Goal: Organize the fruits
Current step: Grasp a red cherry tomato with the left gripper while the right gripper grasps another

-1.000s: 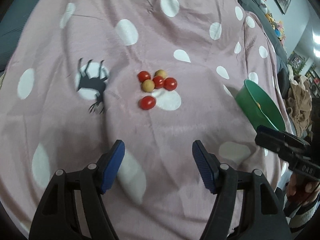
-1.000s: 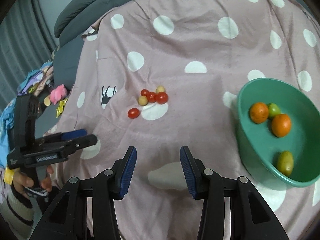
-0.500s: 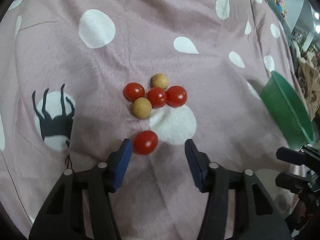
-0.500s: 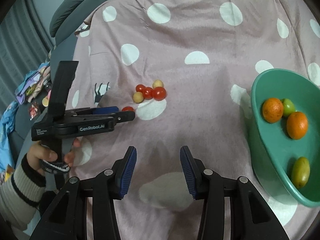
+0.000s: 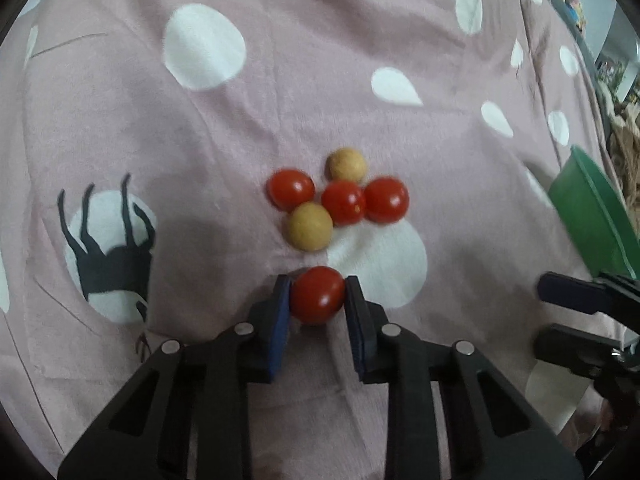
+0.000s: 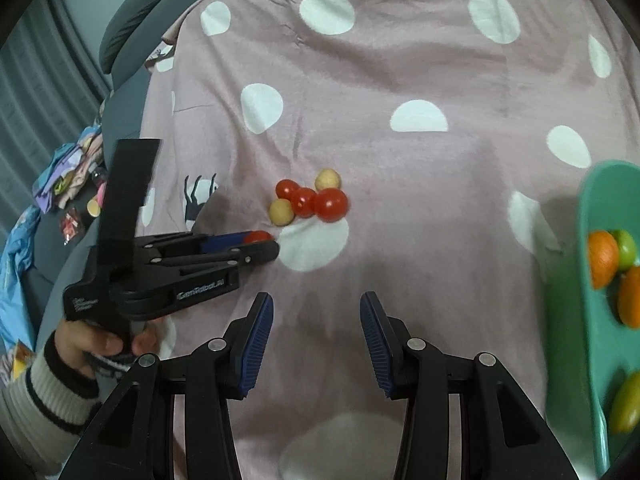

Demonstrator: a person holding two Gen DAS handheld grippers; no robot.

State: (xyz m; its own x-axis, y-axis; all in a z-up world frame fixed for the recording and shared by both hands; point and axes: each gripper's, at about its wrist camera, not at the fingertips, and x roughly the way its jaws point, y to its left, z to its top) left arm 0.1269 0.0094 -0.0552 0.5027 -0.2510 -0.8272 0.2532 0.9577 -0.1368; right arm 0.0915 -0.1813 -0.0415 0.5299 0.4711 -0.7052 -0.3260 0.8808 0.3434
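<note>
- Left gripper (image 5: 317, 300): blue ribbed pads clamped on a red cherry tomato (image 5: 317, 295), one pad on each side; tomato round and glossy, no long axis discernible.
- Held tomato located just below the fruit cluster (image 5: 340, 204), resting at the edge of a white dot on the blanket (image 5: 200, 140).
- Cluster: three red cherry tomatoes, smooth and shiny, plus two tan matte round fruits, packed touching one another.
- Blanket: pink, soft and creased fabric, printed with white dots and a black deer silhouette (image 5: 108, 256) left of the cluster.
- Right gripper (image 6: 317, 340): narrow gap between ribbed blue pads, nothing between them; positioned below the cluster, over bare blanket.
- Green bowl (image 6: 592, 240): smooth plastic, right of the cluster, well apart from it; contains two oranges (image 6: 602, 264) with dimpled skin, one round green fruit and one oval yellow-green fruit (image 6: 628, 406), long axis tilted toward the upper right.
- Hand (image 6: 100, 344) with striped knit cuff gripping the left gripper handle, lower left of the cluster.
</note>
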